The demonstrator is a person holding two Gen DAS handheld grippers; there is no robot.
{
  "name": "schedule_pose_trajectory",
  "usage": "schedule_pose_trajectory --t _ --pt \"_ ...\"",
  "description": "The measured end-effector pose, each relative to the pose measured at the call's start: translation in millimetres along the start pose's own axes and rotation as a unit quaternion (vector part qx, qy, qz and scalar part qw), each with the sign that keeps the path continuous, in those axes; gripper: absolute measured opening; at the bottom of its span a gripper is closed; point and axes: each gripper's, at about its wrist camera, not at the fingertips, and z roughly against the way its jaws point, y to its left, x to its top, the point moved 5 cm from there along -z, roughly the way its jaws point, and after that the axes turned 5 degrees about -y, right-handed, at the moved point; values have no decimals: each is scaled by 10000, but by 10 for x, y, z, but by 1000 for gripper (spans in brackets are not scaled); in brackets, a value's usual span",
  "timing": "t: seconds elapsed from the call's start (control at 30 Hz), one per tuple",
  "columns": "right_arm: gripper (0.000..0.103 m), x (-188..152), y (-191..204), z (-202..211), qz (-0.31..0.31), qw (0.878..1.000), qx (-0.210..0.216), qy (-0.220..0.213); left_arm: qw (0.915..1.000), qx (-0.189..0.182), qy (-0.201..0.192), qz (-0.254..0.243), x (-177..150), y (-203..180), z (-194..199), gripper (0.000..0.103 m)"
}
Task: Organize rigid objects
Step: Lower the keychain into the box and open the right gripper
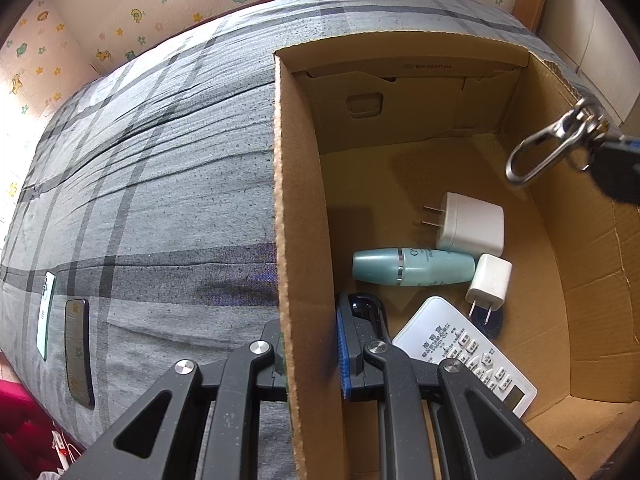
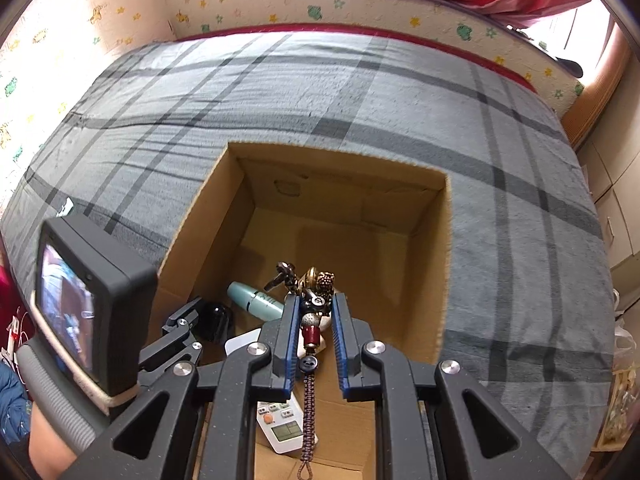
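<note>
The right gripper is hanging over the open cardboard box in the middle of the right wrist frame, its fingers clamped narrow on a keychain whose braided cord is dangling down toward the lower edge. The step in hand looks like dropping this keychain in with the sorted things. Already lying on the box floor are a teal bottle, two white chargers and a white remote control, clustered at centre right of the left wrist frame. The left gripper is pinching the box's side wall at bottom centre there, fingers narrow, steadying it on the plaid bed. Next, the right fingers probably need lowering over a bare patch of floor, then opening. Two phones are lying on the bed at lower left, outside the box.
</note>
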Motion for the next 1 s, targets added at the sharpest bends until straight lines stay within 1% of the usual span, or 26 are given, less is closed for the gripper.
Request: schedule_pose_trajectory --t 0.23,0.6,0.77,1.0 --pt "15 -136 14 -357 -81 9993 43 355 10000 0 -3 -11 -8 16 -11 17" --pt "16 -323 6 -687 -142 9971 38 751 10000 -1 -17 -7 -12 11 5 17" --pt "13 -332 3 -730 -185 9966 74 795 10000 -3 -17 -6 -14 14 6 17" --pt "12 -342 23 -694 -169 9970 68 751 10000 -4 -17 -5 -13 13 3 17"
